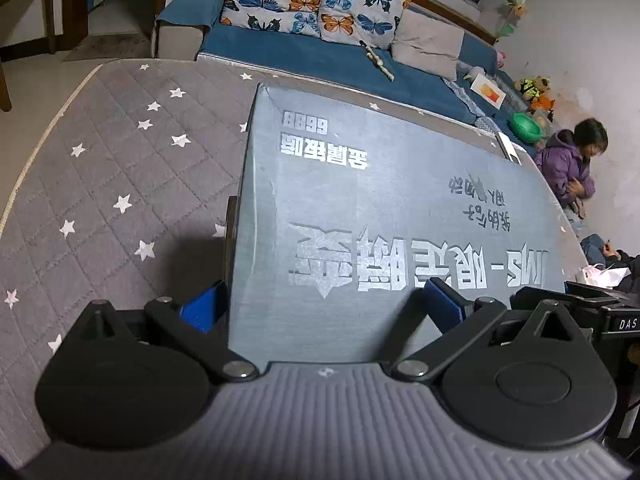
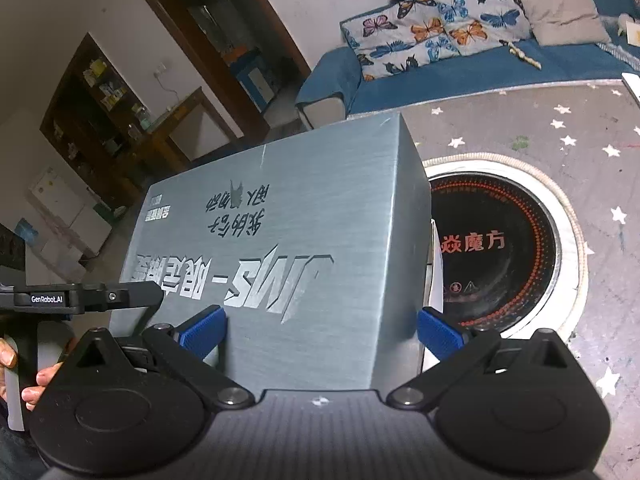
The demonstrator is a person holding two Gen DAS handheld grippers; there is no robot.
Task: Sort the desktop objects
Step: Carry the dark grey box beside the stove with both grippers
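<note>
A big grey box (image 1: pixel 400 200) printed with silver lettering lies across the star-patterned table cover (image 1: pixel 100 180). My left gripper (image 1: pixel 322 308) is open wide at its left end. One blue pad (image 1: pixel 200 312) stands beside the end face and the other over the top. My right gripper (image 2: pixel 322 332) is open wide at the right end of the box (image 2: pixel 300 208), with one blue pad (image 2: pixel 440 332) beside that end face. A white inner edge (image 2: pixel 436 264) shows under the grey shell there. Each view catches the other gripper's body at its side.
A round black induction cooker (image 2: pixel 496 248) is sunk into the table just right of the box. Behind the table runs a blue sofa with butterfly cushions (image 1: pixel 312 4). A person in a purple jacket (image 1: pixel 568 164) sits at the far right. A hand (image 2: pixel 40 376) grips the left handle.
</note>
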